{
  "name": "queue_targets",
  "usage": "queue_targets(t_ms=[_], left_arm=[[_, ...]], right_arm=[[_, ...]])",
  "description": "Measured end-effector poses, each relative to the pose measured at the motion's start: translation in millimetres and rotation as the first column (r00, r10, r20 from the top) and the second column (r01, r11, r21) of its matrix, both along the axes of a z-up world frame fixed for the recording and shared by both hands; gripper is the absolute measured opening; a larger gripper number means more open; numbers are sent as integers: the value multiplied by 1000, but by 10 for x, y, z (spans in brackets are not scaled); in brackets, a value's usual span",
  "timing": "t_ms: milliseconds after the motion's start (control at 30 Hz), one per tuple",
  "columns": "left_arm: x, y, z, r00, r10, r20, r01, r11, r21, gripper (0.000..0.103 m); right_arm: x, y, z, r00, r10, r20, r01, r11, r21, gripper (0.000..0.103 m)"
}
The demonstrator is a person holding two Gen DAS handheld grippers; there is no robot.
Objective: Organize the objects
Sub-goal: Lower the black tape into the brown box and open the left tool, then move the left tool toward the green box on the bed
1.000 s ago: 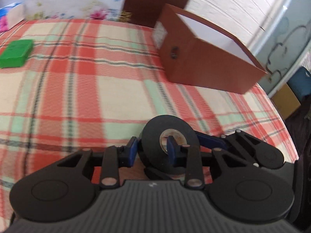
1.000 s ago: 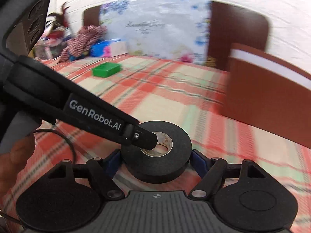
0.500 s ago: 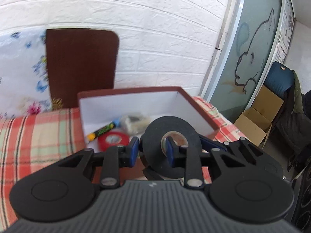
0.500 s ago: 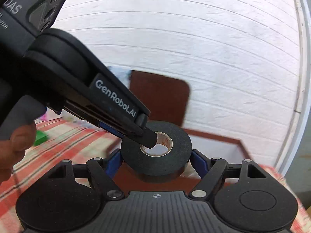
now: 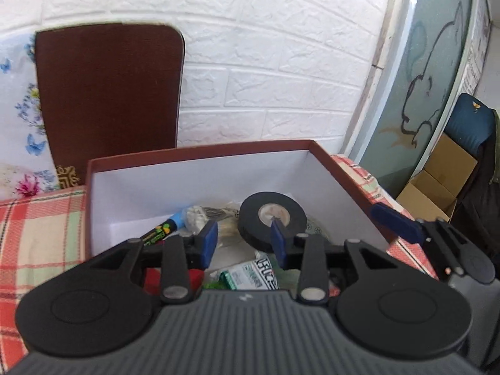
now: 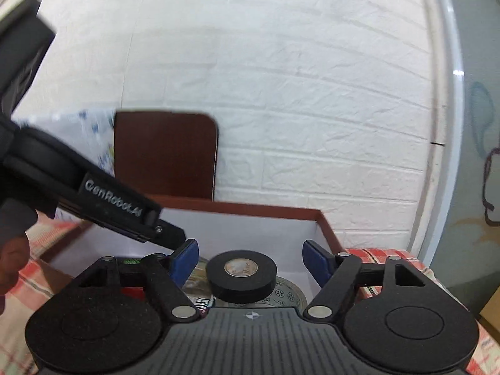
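Drop-off step of the organizing job, and by the look of it the release itself is about done. The black tape roll (image 5: 272,219) sits inside the red-brown box (image 5: 200,156) w/ white inner walls, lying on top of the stuff already in there; in the right wrist view the roll (image 6: 241,275) rests flat-ish on a patterned roll beneath it. The left gripper (image 5: 243,239) has just been opening: its blue pads stand apart, the right-hand pad is in front of the roll's core, and it's hard to say whether it brushes the roll, but nothing is pinched between the two pads. The right gripper (image 6: 251,257) is spread wide, both blue pads clear of the roll on either side w/ visible gaps, so it holds nothing. Other box contents: a marker w/ blue cap (image 5: 162,228), a white-green packet (image 5: 250,273), something red (image 5: 175,276) low at the left, partly hidden behind the left gripper body. The box stands on a plaid tablecloth (image 5: 37,218), near a brown chair back (image 5: 106,93) and the white brick wall. Judgement: next move calls for backing both grippers up and out w/o snagging the roll's core or the box rim, then heading to whatever's left on the table; none of that shows in these views, so how much remains can't be told.
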State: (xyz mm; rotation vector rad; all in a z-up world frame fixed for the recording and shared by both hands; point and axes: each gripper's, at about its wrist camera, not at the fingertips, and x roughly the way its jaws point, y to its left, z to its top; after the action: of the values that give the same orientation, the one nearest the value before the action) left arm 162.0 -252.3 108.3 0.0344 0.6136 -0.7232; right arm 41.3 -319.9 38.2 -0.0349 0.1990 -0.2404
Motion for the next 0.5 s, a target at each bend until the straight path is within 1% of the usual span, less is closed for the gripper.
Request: queue_targets(t_ms=[67, 133, 167, 233, 267, 333, 400, 433, 500], left_arm=[[-215, 146, 40, 1000, -22, 5, 23, 999, -32, 41], [-482, 286, 58, 998, -62, 25, 63, 996, -57, 44], [-620, 356, 41, 997, -70, 41, 73, 996, -60, 45], [-843, 488, -48, 996, -79, 41, 81, 995, -54, 47], [-912, 540, -139, 997, -78, 20, 79, 996, -41, 47], [-1004, 627, -349, 997, -68, -32, 68, 998, 3, 47], [-1022, 737, -583, 997, -5, -81, 11, 997, 75, 47], [-1019, 806, -685, 995, 33, -93, -23, 994, 109, 47], [-1002, 990, -815, 990, 98, -104, -83, 986, 143, 47]], right_arm=[[-277, 79, 1, 999, -11, 44, 9, 999, 50, 77], [-575, 162, -64, 997, -39, 66, 30, 991, 131, 77], [-737, 207, -122, 996, -62, 58, 51, 984, 171, 77], [-844, 272, -267, 996, -88, 7, 84, 971, 225, 77], [-837, 304, -385, 996, -77, -36, 83, 967, 239, 77], [-859, 448, -556, 989, -31, -143, 64, 970, 234, 73], [-944, 563, -650, 983, -3, -182, 49, 966, 252, 73], [-960, 604, -655, 981, 13, -195, 40, 963, 265, 73], [-846, 676, -619, 978, 37, -203, 19, 964, 266, 73]])
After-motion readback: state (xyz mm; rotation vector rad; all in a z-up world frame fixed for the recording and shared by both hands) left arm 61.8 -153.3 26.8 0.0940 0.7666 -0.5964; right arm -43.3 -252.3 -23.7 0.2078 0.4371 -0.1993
